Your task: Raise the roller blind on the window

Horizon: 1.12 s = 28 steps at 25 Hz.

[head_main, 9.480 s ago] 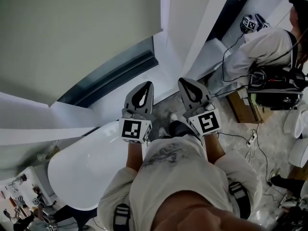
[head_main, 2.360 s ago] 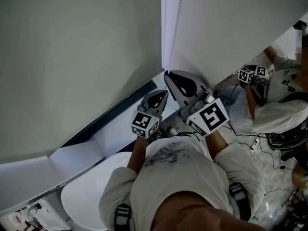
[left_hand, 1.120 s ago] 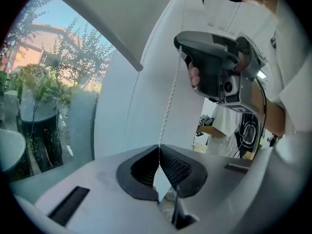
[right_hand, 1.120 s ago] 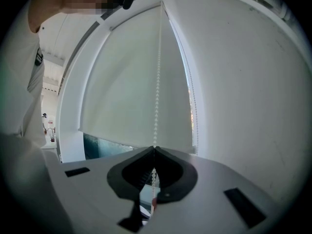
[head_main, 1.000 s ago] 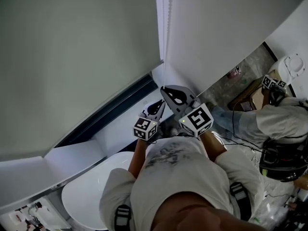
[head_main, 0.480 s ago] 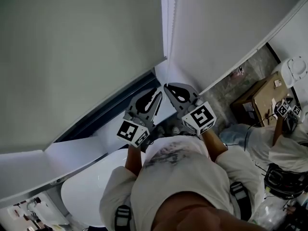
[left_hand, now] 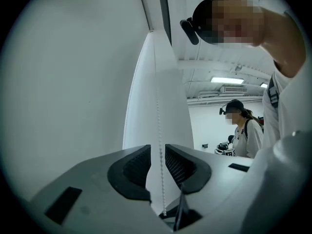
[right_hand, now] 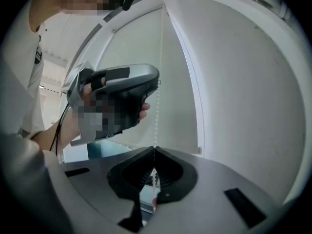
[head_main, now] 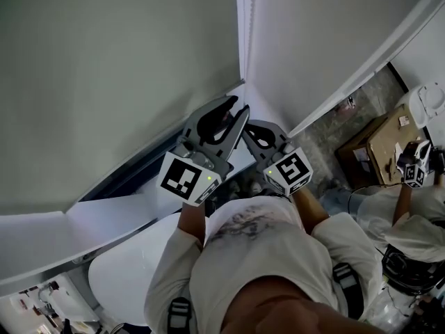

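Apparently early: right gripper [right_hand: 154,150] fingers clamp the chain [right_hand: 156,116]; left gripper [left_hand: 157,157] fingers stand apart around it; blind [head_main: 118,82] mostly down.

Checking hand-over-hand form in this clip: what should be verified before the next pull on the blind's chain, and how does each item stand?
1. Right gripper clamped on the bead chain: ok, jaws shut on it.
2. Chain lined up in the left gripper: ok, it hangs between the jaws.
3. Left gripper closed on the chain: not ok, jaws apart.
4. Left gripper higher on the chain than the right: ok.
5. Roller blind raised: not ok, it hangs low.
6. Correct strand for raising: cannot tell.
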Tool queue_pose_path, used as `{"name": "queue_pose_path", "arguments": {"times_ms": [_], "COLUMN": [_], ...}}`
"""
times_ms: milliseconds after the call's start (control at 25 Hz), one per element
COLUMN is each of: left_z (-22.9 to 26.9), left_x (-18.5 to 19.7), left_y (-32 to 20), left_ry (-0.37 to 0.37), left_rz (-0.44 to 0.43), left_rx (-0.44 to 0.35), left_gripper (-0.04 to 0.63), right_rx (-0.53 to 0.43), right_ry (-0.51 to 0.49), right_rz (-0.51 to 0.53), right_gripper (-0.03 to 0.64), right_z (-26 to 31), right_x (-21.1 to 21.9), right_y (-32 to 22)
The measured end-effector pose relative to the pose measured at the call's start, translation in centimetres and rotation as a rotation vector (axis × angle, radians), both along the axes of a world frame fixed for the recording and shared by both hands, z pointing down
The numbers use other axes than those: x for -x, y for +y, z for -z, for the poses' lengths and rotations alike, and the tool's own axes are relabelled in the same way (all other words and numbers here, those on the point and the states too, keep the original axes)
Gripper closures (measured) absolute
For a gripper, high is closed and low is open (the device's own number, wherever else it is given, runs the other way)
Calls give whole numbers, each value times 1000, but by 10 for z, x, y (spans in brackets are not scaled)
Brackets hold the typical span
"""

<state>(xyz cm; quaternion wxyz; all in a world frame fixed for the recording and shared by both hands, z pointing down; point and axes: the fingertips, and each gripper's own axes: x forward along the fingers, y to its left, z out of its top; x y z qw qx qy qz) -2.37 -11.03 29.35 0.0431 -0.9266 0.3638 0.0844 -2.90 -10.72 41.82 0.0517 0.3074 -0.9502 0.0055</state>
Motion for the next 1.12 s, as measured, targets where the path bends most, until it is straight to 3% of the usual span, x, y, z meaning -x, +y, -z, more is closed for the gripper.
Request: {"name": "queue_pose_path", "arguments": {"times_ms": [280,400,560,800,1120], "left_z": [21,24,24,22,-4], "left_x": [-5,-7,-15,-16,-13], "left_y": [-12,-15,-13,-6,-9], "left_ry": [32,9,-22,-1,1], "left_rz": [-3,2,19,12,27], "left_rx": [-20,-25,-36,-43,3], "left_gripper": [517,573,580,580,580], "right_rx": [0,0,1,7,43], "right_ry": [8,13,10,25,59], "right_rz": [9,16,18,13,12], "right_gripper": [555,555,555,555,555], "right_z": [-7,-7,-6,-9,-31], "right_x": [5,7,1,-2,-3], "right_y": [0,0,0,3,1]}}
